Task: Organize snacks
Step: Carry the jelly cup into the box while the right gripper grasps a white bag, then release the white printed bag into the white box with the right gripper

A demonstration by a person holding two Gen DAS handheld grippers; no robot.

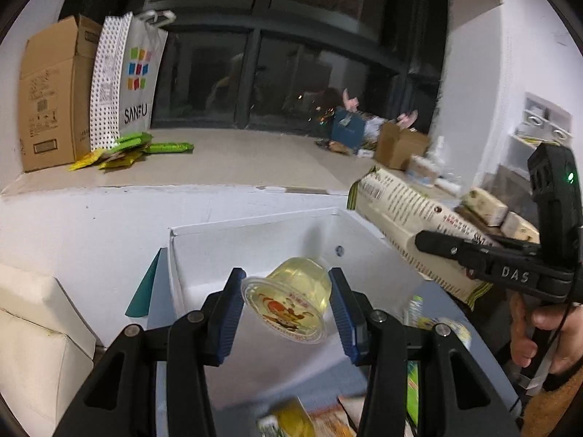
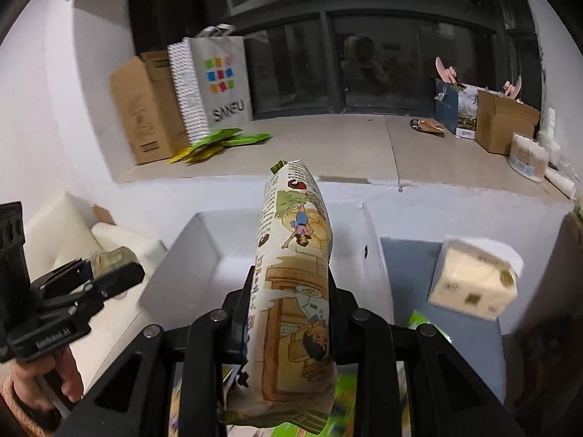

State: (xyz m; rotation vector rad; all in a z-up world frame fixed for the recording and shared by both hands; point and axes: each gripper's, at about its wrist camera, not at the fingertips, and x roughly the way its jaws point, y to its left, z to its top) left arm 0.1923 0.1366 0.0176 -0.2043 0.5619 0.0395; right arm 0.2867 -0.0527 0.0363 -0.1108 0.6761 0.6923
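In the left wrist view my left hand-held gripper [image 1: 288,302] is clenched on a small clear plastic cup of yellow jelly with a printed foil lid [image 1: 289,300]. The cup sits in the lower middle of the frame, tilted, with its lid facing the camera, and the blue pads [image 1: 227,313] press it from both sides. It hangs just in front of the open white cardboard box [image 1: 255,235], which fills the centre of the frame.

In the right wrist view my right hand-held gripper [image 2: 291,313] is grasping a long cream-coloured snack bag with cartoon drawings and red text [image 2: 295,273]. The bag stands up in the middle of the frame and reaches over the near wall of the same white box [image 2: 215,225]. In the left wrist view this bag [image 1: 404,225] appears at the right, slanting over the box's right wall, held by the right hand-held gripper [image 1: 437,244].

A cream-yellow soft pack of tissues [image 2: 473,280] lies at the right of the right wrist view, on the grey-blue counter [image 2: 408,255] beside the box. On the beige window ledge [image 1: 255,156] in the upper left stand a brown cardboard carton [image 1: 51,94] and a white paper shopping bag with coloured squares [image 1: 138,76], with green and yellow snack packets [image 1: 135,149] lying just in front of them.
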